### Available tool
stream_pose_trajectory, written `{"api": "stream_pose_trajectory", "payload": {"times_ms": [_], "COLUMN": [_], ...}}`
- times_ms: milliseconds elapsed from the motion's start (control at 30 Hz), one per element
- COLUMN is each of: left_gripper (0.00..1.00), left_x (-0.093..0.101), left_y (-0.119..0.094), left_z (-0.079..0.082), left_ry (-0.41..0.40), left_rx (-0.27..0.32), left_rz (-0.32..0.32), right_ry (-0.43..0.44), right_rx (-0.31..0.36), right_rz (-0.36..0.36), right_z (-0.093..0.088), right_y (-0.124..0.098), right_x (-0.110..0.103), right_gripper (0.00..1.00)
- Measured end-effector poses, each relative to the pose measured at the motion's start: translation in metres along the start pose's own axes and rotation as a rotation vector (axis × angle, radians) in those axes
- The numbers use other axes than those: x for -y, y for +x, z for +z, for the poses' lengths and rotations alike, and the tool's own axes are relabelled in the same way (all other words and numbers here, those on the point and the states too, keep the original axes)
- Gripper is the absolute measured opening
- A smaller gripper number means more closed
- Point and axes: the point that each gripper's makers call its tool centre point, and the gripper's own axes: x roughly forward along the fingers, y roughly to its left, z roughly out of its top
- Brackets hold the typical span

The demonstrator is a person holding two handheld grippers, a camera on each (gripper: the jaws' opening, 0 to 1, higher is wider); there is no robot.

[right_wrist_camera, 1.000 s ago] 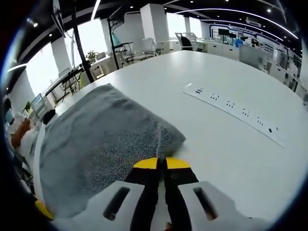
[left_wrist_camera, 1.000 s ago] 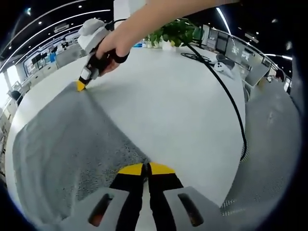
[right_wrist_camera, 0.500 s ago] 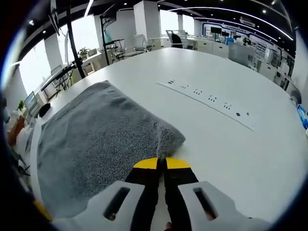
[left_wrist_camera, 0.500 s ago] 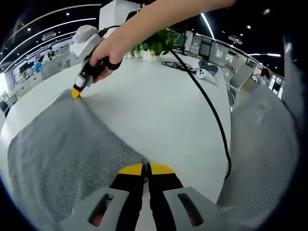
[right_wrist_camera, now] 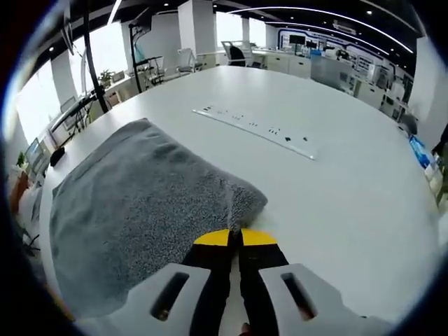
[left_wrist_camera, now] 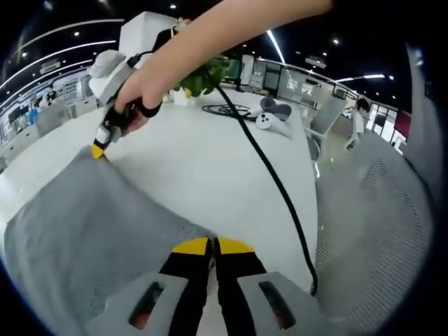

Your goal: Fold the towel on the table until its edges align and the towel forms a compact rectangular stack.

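I am holding a grey towel [left_wrist_camera: 91, 231] by two corners, one in each gripper, over a wide white tabletop [left_wrist_camera: 210, 154]. In the left gripper view, the left gripper [left_wrist_camera: 212, 246] has its yellow-tipped jaws pressed together on the near corner of the towel, with the cloth spreading away to the left of the jaws. Farther off in that view, the right gripper [left_wrist_camera: 98, 150] pinches the far corner at the towel's edge, held by a hand [left_wrist_camera: 136, 87], with a black cable [left_wrist_camera: 273, 182] trailing from it across the tabletop. In the right gripper view, the right gripper [right_wrist_camera: 234, 238] is likewise closed on a towel [right_wrist_camera: 133, 203] corner, and the cloth runs away to the left and ahead of the jaws.

The edge stretched between the two grippers is the one that matters: I judge the fold calls for carrying both corners together across the towel toward its opposite edge. Both grippers are equally engaged.

A white power strip [right_wrist_camera: 255, 127] lies well apart from the towel. A green plant [left_wrist_camera: 203, 73] and a white controller [left_wrist_camera: 269, 115] sit at the far side. No containers are visible.
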Motion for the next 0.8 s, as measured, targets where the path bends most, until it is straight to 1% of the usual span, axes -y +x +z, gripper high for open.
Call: {"api": "stream_pose_trajectory", "payload": {"times_ms": [267, 367, 400, 500, 567, 600, 633, 700, 733, 767, 800], "left_gripper": [0.03, 0.03, 0.03, 0.03, 0.03, 0.03, 0.03, 0.03, 0.03, 0.03, 0.03], "left_x": [0.013, 0.014, 0.014, 0.014, 0.015, 0.015, 0.015, 0.014, 0.014, 0.014, 0.014], "left_y": [0.019, 0.027, 0.030, 0.036, 0.037, 0.037, 0.036, 0.036, 0.036, 0.036, 0.036], "left_z": [0.018, 0.020, 0.020, 0.021, 0.019, 0.018, 0.018, 0.017, 0.017, 0.016, 0.015], "left_ry": [0.006, 0.008, 0.006, -0.001, -0.002, 0.003, 0.001, -0.003, -0.006, -0.011, -0.016], "left_rx": [0.016, 0.012, 0.010, 0.005, -0.003, -0.007, -0.009, -0.011, -0.012, -0.013, -0.013], "left_rz": [-0.037, -0.045, -0.045, -0.046, -0.050, -0.050, -0.052, -0.052, -0.051, -0.050, -0.049], "right_ry": [0.017, 0.033, 0.058, 0.071, 0.083, 0.101, 0.100, 0.109, 0.125, 0.186, 0.223], "right_rx": [0.009, 0.025, 0.036, 0.052, 0.052, 0.044, 0.044, 0.055, 0.060, 0.075, 0.088], "right_rz": [-0.014, -0.010, -0.002, -0.003, -0.007, -0.006, -0.007, -0.025, -0.025, -0.022, -0.023], "right_z": [-0.010, -0.010, -0.010, -0.009, -0.009, -0.011, -0.012, -0.011, -0.011, -0.009, -0.008], "right_y": [-0.011, -0.012, -0.012, -0.012, -0.012, -0.012, -0.012, -0.011, -0.011, -0.011, -0.011], "right_x": [0.021, 0.025, 0.025, 0.028, 0.030, 0.030, 0.031, 0.037, 0.038, 0.039, 0.040], "right_gripper": [0.01, 0.01, 0.01, 0.03, 0.06, 0.10, 0.14, 0.18, 0.19, 0.19, 0.19]}}
